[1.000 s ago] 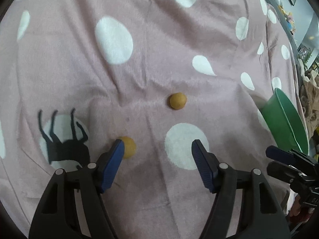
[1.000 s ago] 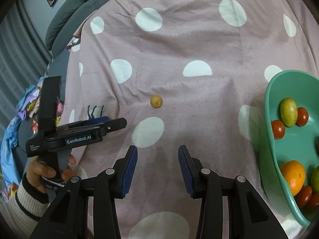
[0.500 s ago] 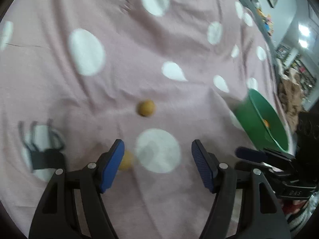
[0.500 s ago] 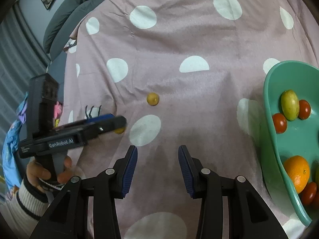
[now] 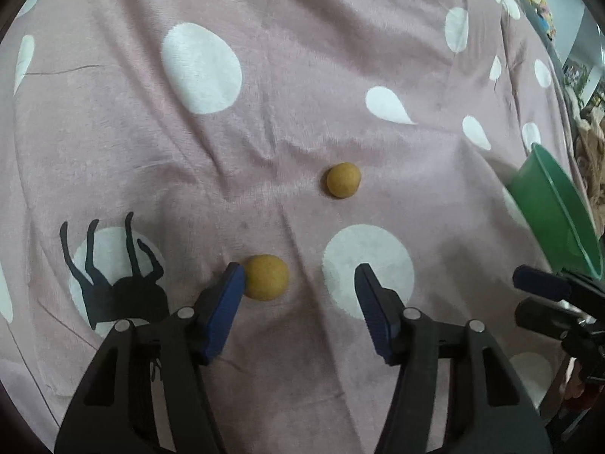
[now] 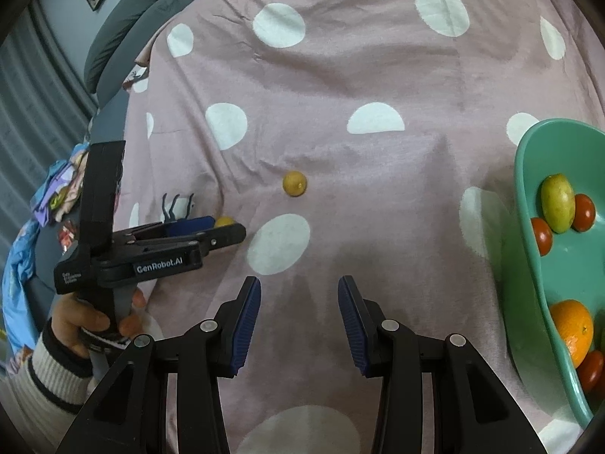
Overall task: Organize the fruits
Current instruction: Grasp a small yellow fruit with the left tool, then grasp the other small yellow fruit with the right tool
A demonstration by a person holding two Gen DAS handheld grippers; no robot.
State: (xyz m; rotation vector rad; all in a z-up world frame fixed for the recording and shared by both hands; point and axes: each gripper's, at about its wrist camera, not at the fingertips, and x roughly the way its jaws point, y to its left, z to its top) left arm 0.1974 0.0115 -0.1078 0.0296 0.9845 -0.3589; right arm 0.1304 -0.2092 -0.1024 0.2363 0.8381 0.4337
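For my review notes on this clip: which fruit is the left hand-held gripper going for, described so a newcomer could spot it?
On the pink dotted bedspread, find the black deer print. Just right of it lies a small round yellow fruit, against the left finger of the left hand-held gripper, whose jaws have just been closing. The other yellow fruit lies farther off, toward the green bowl.

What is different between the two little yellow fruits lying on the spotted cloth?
The nearer yellow fruit sits between the left gripper's open jaws, right beside one blue pad; the farther yellow fruit lies alone on the pink cloth, away from both grippers. The jaws have just been closing around the nearer one. Both are small, round, and outside the green bowl.
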